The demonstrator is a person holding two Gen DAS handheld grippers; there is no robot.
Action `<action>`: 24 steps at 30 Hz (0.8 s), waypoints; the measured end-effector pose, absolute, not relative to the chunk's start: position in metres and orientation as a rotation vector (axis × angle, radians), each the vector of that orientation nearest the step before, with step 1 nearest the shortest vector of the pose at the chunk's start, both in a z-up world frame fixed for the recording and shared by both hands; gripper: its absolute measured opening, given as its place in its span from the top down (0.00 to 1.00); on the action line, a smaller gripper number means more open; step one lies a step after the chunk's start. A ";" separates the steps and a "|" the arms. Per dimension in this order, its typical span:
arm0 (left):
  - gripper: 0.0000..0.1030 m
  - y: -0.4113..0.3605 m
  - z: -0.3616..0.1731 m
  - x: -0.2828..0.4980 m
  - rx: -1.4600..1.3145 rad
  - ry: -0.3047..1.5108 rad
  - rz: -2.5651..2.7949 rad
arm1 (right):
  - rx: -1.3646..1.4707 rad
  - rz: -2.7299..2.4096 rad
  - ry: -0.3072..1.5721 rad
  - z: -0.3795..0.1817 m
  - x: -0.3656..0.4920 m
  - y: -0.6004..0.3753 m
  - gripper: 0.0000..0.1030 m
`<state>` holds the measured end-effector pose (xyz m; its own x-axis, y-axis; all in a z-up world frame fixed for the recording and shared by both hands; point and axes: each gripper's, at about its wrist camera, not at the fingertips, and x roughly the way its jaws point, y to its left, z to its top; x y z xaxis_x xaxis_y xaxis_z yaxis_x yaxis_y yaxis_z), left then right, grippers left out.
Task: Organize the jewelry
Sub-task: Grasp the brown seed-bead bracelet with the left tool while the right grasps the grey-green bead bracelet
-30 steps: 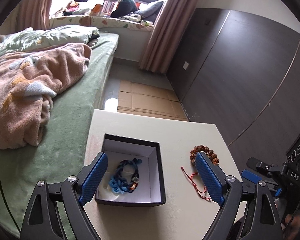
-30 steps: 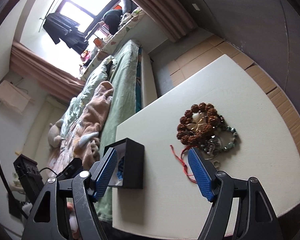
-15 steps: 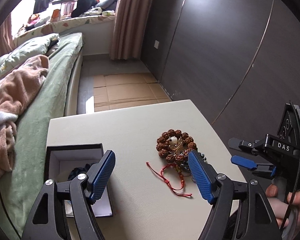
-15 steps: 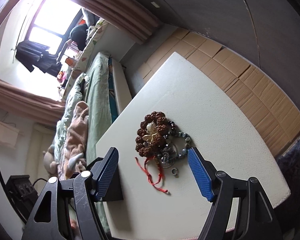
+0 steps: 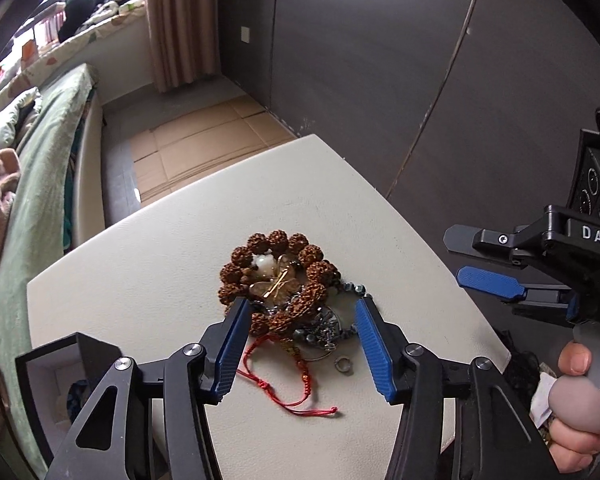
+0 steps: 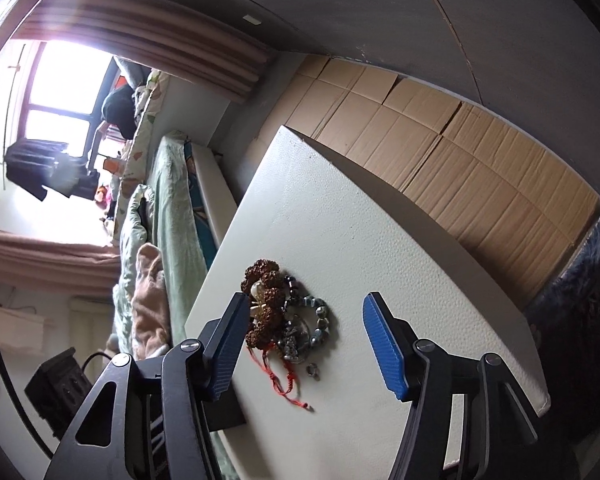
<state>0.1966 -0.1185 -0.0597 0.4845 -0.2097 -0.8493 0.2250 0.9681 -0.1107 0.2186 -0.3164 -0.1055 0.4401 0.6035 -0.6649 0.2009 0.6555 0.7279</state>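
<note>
Two grippers are hovering over a white table (image 5: 148, 280). Left gripper (image 5: 300, 312) is partly open, jaws just closing, straddling the jewelry pile (image 5: 288, 296) without pressing it. Right gripper (image 6: 304, 308) is also partly open and closing, holding nothing, its left pad overlapping the pile's edge. A red cord bracelet (image 5: 284, 384) is trailing nearest, with brown seed beads (image 5: 276, 268) farther back. Black box (image 5: 60, 364) is sitting cut off at left, its contents hard to make out.

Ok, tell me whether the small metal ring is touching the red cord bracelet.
Apart. In the left wrist view the small metal ring lies alone on bare table, with a clear gap to the red cord bracelet; the right wrist view agrees.
</note>
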 end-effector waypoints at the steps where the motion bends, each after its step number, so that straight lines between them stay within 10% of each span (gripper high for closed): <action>1: 0.46 -0.121 -0.063 0.200 0.025 1.040 -0.264 | 0.862 0.292 1.116 -0.105 0.219 -0.318 0.41; 9: 0.50 -0.130 -0.093 0.222 0.066 1.117 -0.234 | 0.871 0.287 1.115 -0.104 0.220 -0.323 0.41; 13: 0.75 -0.126 -0.103 0.225 0.045 1.149 -0.244 | 0.865 0.292 1.124 -0.106 0.221 -0.322 0.41; 24: 0.80 -0.079 -0.053 0.197 -0.138 1.014 -0.242 | 0.801 0.329 1.152 -0.106 0.224 -0.300 0.41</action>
<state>0.1971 -0.0793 -0.0534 0.5051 -0.2636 -0.8218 0.1364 0.9646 -0.2256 0.2243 -0.3000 -0.1063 0.3982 0.6132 -0.6822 0.1601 0.6859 0.7099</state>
